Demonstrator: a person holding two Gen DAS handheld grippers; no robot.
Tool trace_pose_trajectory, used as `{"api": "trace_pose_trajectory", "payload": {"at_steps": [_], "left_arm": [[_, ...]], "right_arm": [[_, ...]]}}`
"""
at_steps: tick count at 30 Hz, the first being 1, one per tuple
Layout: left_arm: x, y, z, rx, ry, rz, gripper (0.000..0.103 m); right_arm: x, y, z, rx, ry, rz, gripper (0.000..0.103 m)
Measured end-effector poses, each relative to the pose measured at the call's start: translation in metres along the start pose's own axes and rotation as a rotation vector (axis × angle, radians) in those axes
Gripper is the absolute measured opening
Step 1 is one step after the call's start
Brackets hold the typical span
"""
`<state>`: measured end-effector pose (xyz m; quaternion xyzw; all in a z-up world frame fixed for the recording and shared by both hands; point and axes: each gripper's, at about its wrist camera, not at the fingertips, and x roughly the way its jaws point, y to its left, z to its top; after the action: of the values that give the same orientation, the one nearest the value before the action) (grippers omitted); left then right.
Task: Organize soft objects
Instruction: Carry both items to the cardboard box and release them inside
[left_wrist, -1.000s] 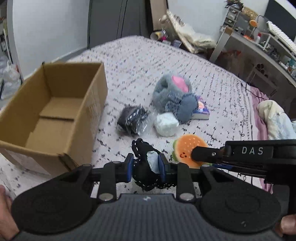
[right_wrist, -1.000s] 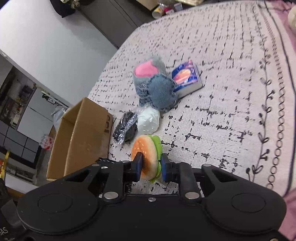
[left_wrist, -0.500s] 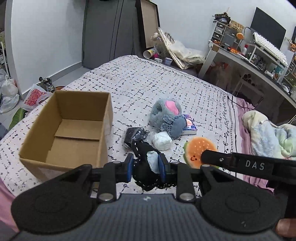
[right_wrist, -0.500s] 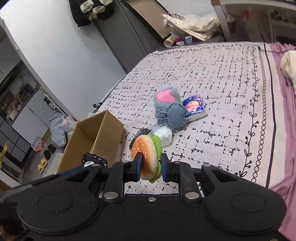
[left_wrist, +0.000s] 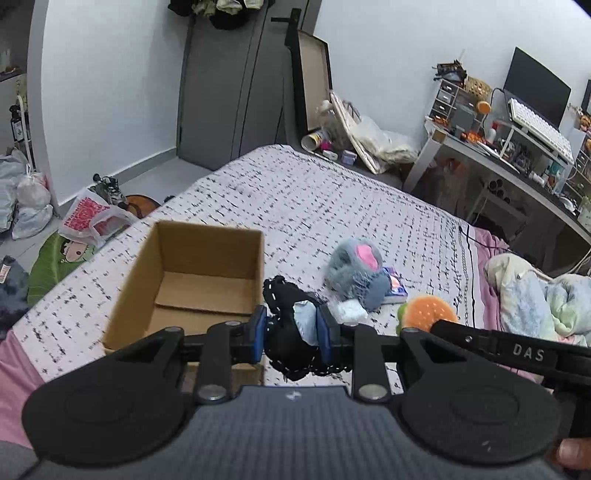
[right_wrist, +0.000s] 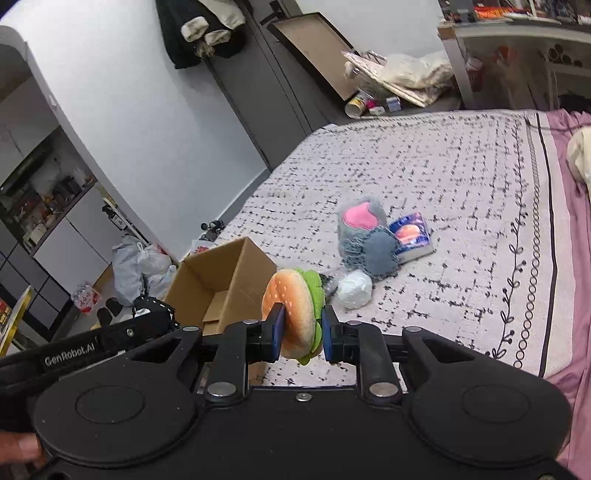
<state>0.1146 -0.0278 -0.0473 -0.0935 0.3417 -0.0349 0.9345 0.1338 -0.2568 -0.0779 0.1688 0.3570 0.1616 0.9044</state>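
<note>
Lift done: I have raised both grippers off the bed (left_wrist: 332, 192). Left gripper (left_wrist: 291, 332) jaws clamp the black crocheted pouch (left_wrist: 286, 350), right gripper (right_wrist: 300, 332) jaws the orange plush burger (right_wrist: 291, 314). Open brown cardboard box (left_wrist: 199, 273) waits at ten o'clock, next stop.

The bed (left_wrist: 332, 192) carries a white cover with a pattern of black dashes, and a pink sheet shows along its edges. On it stands an open cardboard box (left_wrist: 192, 280) near one edge. Near the middle lies a grey plush toy (right_wrist: 365, 236) with a pink patch, touching a small colourful packet (right_wrist: 412, 236). Just beside them lie a white soft ball (right_wrist: 354, 290) and a bundle in clear plastic, mostly hidden. A crumpled blanket (left_wrist: 535, 299) lies at the side.
</note>
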Motion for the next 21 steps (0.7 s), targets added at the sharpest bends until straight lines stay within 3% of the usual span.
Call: {"api": "trace_pose_trajectory", "payload": {"at_steps": [21], "left_arm": [[0.004,0.083,0.031,-0.105,-0.063,0.091,0.027]], "right_arm": [[0.029,0.066,0.005,-0.079,-0.003,0.054,0.021]]}}
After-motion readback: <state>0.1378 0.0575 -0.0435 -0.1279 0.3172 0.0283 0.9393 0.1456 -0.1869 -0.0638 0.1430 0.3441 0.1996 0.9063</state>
